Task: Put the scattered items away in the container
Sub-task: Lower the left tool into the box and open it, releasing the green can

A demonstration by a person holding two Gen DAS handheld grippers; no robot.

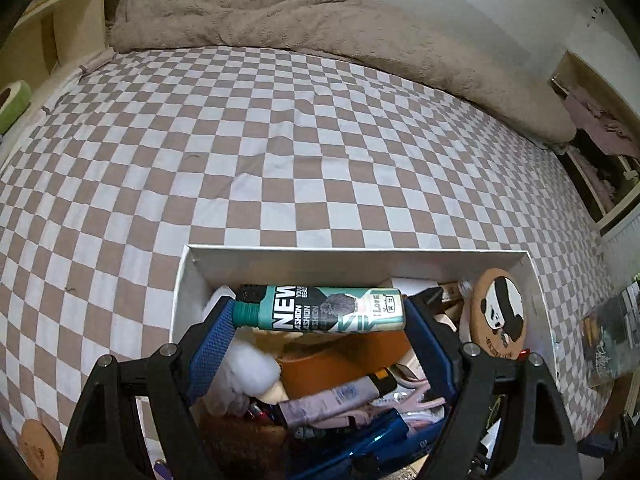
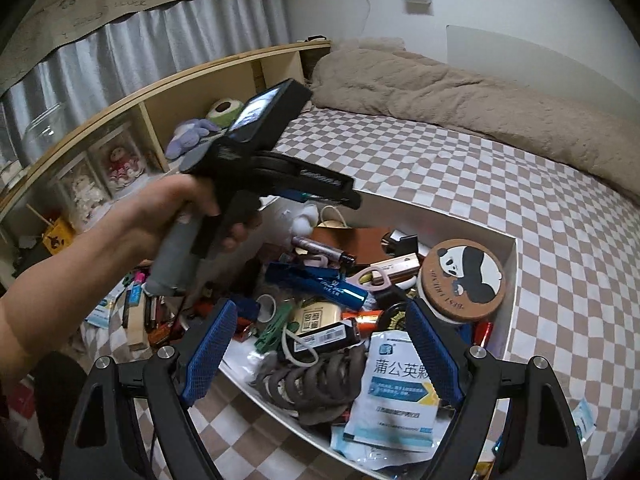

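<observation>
A white box [image 1: 360,250] full of small items sits on the checked bed. My left gripper [image 1: 320,304] hovers over its far end with a teal tube [image 1: 320,310] lying crosswise between its fingertips, one tube end against each blue pad. In the right wrist view a hand [image 2: 172,208] holds that left gripper [image 2: 320,196] above the box [image 2: 512,248]. My right gripper [image 2: 320,320] stands open over the box's near end, with nothing pressed between its pads. A round panda coaster [image 2: 464,276] leans against the box's right wall.
Loose pens and small packets [image 2: 136,308] lie on the bed left of the box. A cork coaster [image 1: 36,448] rests on the sheet at the lower left. A beige blanket [image 1: 320,12] is heaped along the far side. A wooden shelf [image 2: 160,120] holds plush toys.
</observation>
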